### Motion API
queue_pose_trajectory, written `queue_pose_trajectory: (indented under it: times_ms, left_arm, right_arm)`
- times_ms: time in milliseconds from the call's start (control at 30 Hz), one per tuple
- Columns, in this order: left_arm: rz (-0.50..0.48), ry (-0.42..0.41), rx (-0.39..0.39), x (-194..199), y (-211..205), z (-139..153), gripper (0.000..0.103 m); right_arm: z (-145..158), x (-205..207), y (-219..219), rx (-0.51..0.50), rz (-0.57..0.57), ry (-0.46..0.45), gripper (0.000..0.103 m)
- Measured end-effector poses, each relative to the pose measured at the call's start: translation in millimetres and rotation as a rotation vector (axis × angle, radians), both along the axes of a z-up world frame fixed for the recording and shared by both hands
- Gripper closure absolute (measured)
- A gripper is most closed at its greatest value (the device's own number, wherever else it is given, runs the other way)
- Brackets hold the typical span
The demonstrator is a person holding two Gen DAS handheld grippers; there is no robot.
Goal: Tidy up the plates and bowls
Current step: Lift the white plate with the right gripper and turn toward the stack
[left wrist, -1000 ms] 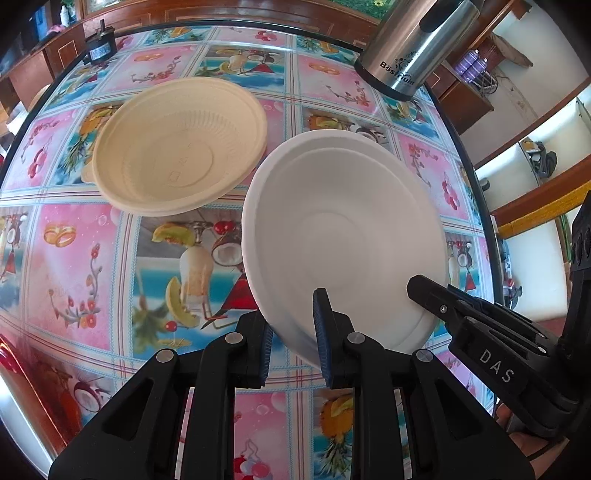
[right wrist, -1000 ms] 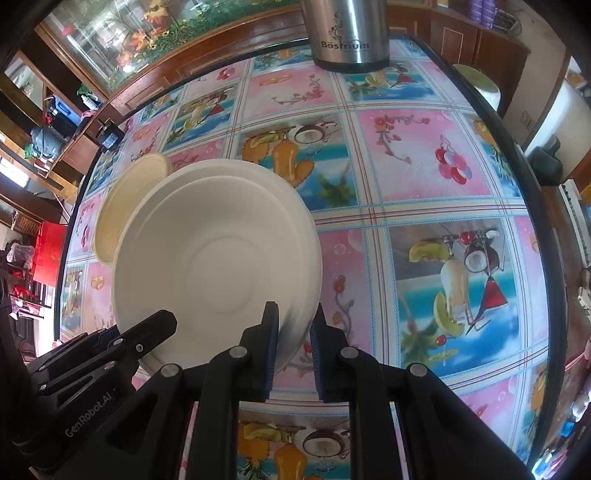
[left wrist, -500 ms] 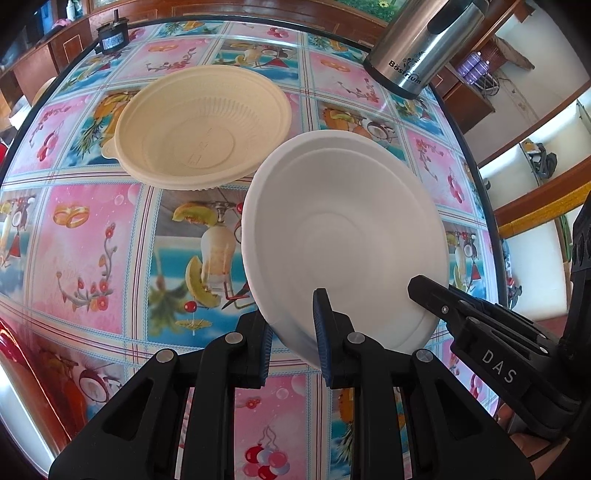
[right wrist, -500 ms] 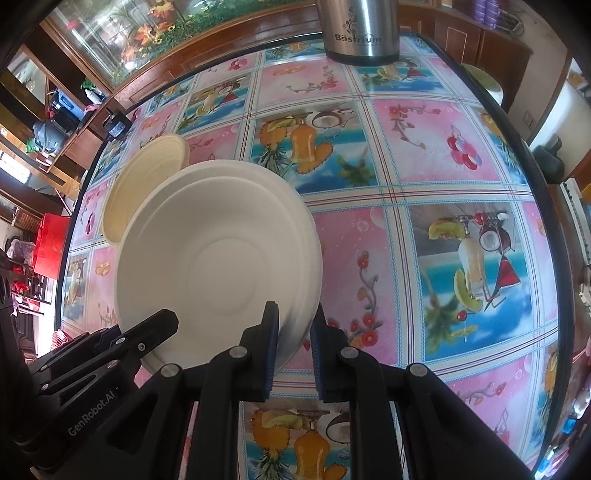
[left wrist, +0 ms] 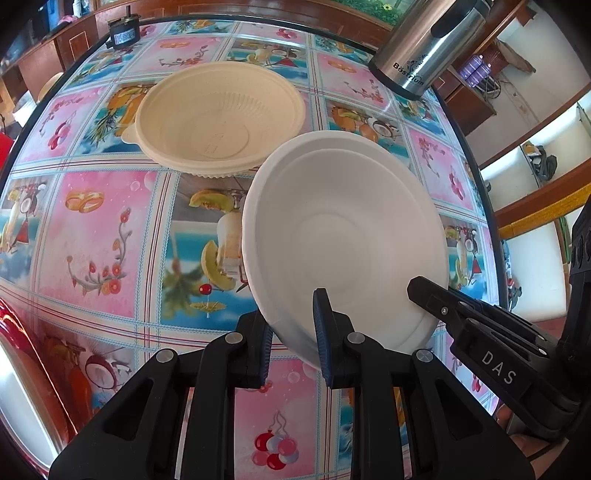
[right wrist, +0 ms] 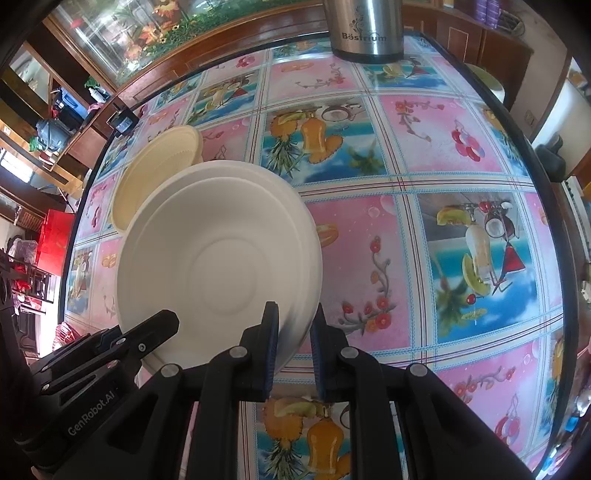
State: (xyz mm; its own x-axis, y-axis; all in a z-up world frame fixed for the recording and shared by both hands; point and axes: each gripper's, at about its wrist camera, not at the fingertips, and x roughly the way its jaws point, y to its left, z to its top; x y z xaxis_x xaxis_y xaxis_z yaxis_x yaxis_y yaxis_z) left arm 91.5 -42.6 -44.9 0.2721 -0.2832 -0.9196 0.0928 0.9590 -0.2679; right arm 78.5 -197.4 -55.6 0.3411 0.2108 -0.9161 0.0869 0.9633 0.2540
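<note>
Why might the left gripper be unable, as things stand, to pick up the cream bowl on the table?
Probably not able yet: the left gripper is already shut on the rim of the white plate, which the right gripper grips too. The cream bowl lies uncovered on the table beyond the plate, but the jaws are occupied.

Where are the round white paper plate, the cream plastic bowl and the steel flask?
round white paper plate [left wrist: 343, 236]: left wrist view, centre of its inner face.
cream plastic bowl [left wrist: 218, 125]: left wrist view, flat inner bottom.
steel flask [right wrist: 364, 31]: right wrist view, lettered lower body.
</note>
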Motion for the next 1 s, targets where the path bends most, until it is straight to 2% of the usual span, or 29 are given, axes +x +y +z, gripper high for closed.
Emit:
queue_pose_trajectory:
  times_ms: [1000]
  left_arm:
    - [0.121, -0.011, -0.024, -24, 48, 10, 0.083]
  right_arm:
    - [7, -8, 41, 0.025, 0.099, -0.017, 0.087]
